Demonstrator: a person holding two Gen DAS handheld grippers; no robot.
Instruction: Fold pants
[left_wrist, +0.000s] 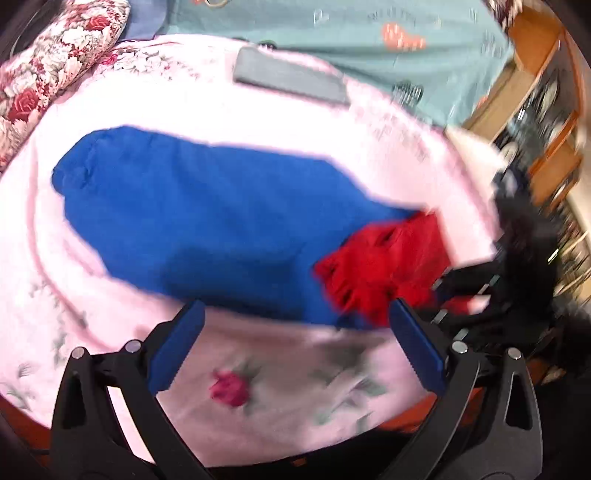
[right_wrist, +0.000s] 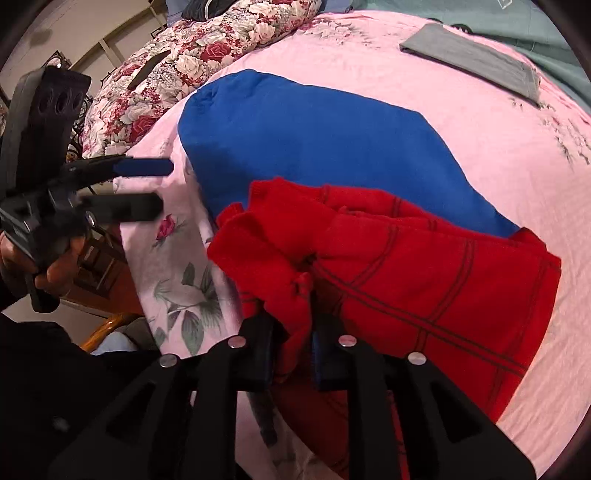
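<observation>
The pants lie on a pink flowered sheet (left_wrist: 258, 107): a flat blue part (left_wrist: 192, 221) (right_wrist: 325, 144) and a bunched red part with dark lines (left_wrist: 384, 266) (right_wrist: 424, 280). My right gripper (right_wrist: 295, 350) is at the near edge of the red part, shut on a fold of it that fills the narrow gap between the jaws. In the left wrist view it is a dark blur (left_wrist: 480, 288) at the right. My left gripper (left_wrist: 295, 321) (right_wrist: 162, 188) hovers open over the sheet at the bed's near edge, just short of the blue part, with nothing between its blue pads (left_wrist: 177, 350).
A folded grey cloth (left_wrist: 288, 79) (right_wrist: 476, 62) lies farther back on the sheet. A flowered quilt (left_wrist: 55, 62) (right_wrist: 207, 62) is heaped at the far left. A teal blanket (left_wrist: 369, 33) covers the back. Wooden furniture (left_wrist: 546, 110) stands beyond the bed's right side.
</observation>
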